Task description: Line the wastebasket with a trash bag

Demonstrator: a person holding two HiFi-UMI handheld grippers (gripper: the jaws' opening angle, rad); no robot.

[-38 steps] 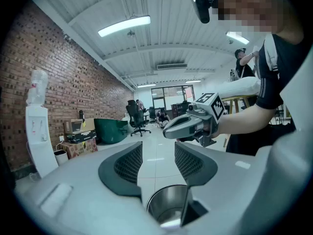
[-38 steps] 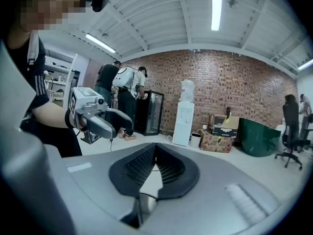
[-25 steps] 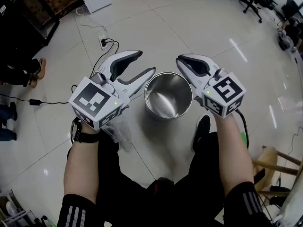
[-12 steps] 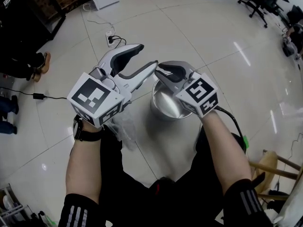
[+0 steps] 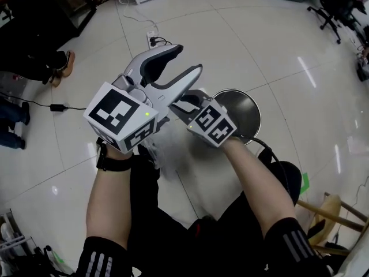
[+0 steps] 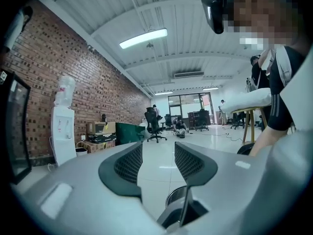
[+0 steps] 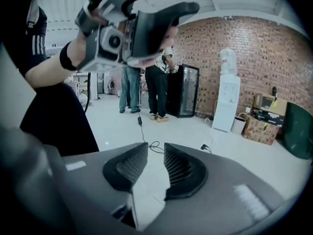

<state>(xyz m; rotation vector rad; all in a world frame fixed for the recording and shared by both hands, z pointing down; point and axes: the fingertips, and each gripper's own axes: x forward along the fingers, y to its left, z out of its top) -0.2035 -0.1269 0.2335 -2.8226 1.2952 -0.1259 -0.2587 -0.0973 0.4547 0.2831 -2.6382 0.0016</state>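
The bag (image 5: 158,157) hangs as a crumpled, clear bunch just below the marker cube (image 5: 121,117) of the left claw (image 5: 185,62). That puts it behind and under the claw's jaws, not between them. What holds it up there I cannot tell. It dangles roughly straight down and shows no clear long axis.

The right claw (image 5: 183,104) sits just beneath the left claw's lower jaw and points across toward the person's left, tilted somewhat down. From it, the bag lies ahead, lower, and nearer the person's body. The right claw is therefore the nearer of the two and looks like the one to take the loose plastic.

The bin (image 5: 245,111) stands mouth up on the floor behind the right claw and has no liner in it.

The left claw's jaws stand wide apart and hold nothing. Its own view shows only floor between them, with the bin's rim (image 6: 177,199) low down.

The right claw's (image 7: 155,153) jaws have just been opening and now stand a narrow gap apart. Only floor tile shows between the pads, with no plastic that I can make out.

Film this thin and clear will be hard to catch. The pads will likely need a fold of it squarely between them before they close.
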